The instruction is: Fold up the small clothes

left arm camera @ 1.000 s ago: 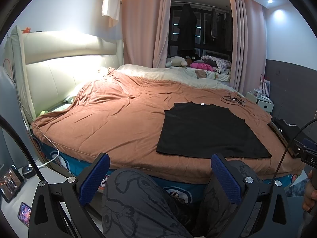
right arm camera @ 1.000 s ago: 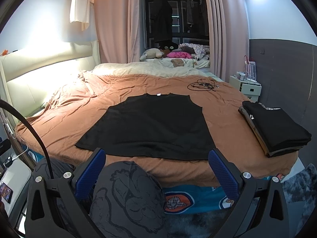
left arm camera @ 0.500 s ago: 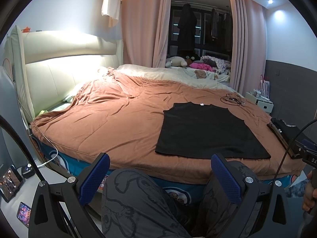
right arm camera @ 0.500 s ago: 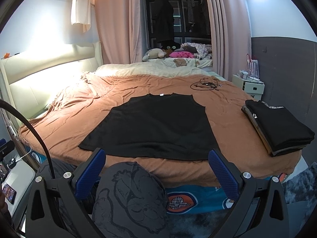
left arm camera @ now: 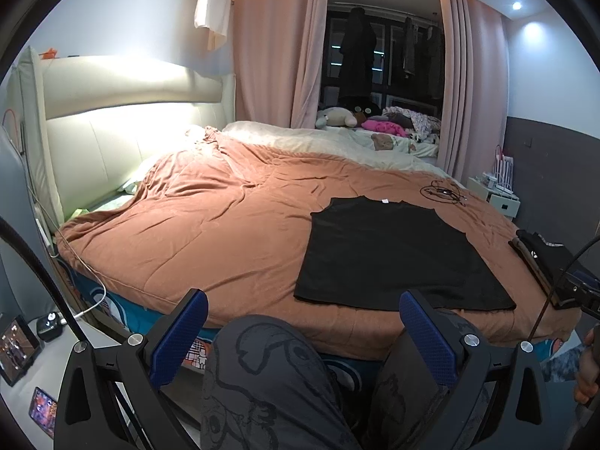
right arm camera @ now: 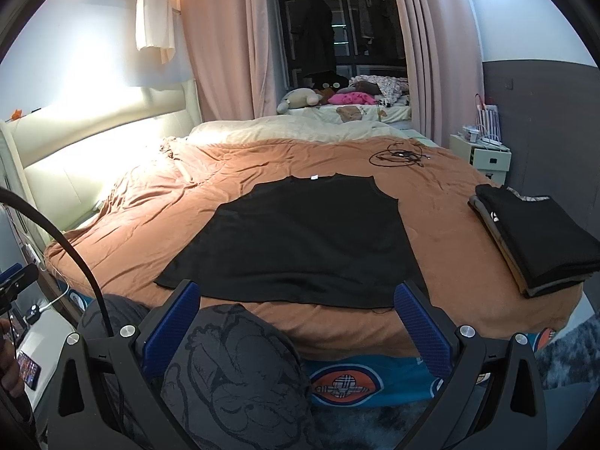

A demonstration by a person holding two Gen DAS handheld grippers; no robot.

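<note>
A black sleeveless top (left arm camera: 390,255) lies flat on the brown bedspread (left arm camera: 210,232), collar away from me; it also shows in the right wrist view (right arm camera: 300,243). My left gripper (left arm camera: 303,333) is open and empty, held before the bed's near edge, above my knees. My right gripper (right arm camera: 296,324) is open and empty, just short of the top's hem. A stack of folded dark clothes (right arm camera: 536,236) sits at the bed's right edge and also shows in the left wrist view (left arm camera: 543,258).
A tangle of black cable (right arm camera: 399,157) lies on the bed beyond the top. A white nightstand (right arm camera: 483,155) stands at the right. Phones and a charger (left arm camera: 47,332) lie on a side table at the left. My patterned grey trousers (right arm camera: 232,378) fill the foreground.
Both grippers have drifted slightly towards the bed, the right one rising a little. The top has not moved and both grippers stay open.
</note>
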